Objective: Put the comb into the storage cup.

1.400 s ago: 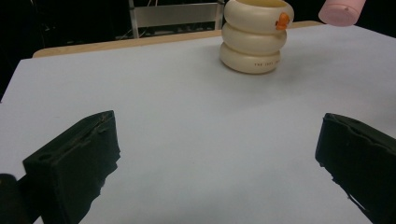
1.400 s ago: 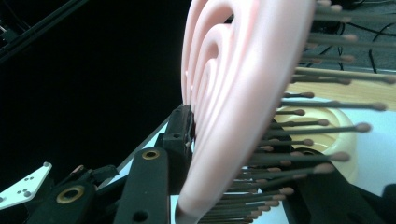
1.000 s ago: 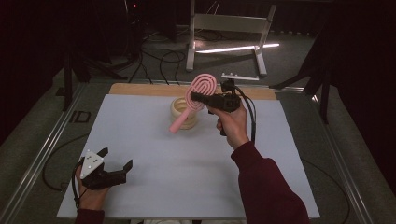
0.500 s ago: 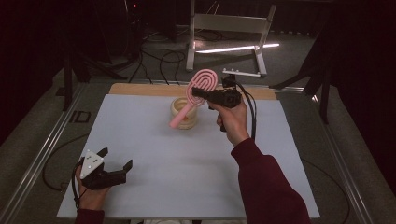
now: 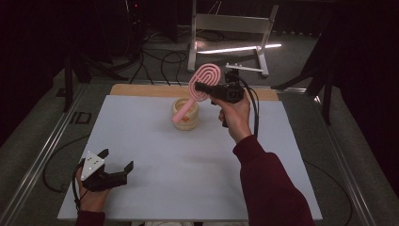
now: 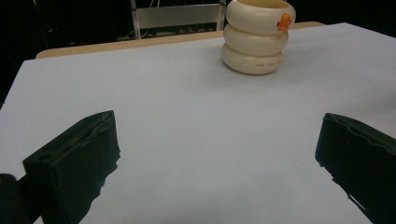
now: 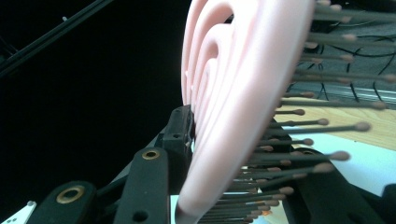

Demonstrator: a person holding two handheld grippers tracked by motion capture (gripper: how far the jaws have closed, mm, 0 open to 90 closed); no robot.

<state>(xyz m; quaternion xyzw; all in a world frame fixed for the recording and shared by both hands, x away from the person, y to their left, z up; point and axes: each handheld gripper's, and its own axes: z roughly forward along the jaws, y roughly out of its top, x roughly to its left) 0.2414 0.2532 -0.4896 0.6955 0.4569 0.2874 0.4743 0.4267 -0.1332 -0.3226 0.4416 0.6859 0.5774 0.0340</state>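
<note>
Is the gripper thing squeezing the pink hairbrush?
Touching. In the right gripper view, the right gripper has its jaws clamped on the pink hairbrush, one against its back, the other among its bristles.

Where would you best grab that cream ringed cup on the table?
Grip the cream cup across its sides, in a groove between two bulging rings, coming in level from the near side. The left gripper is open and faces it. The pink hairbrush slants over its open top.

Small dark lettering on the lowest ring of the cream cup (image 6: 258, 37), too fine to read past "THE"; orange fish mark near its rim.
</note>
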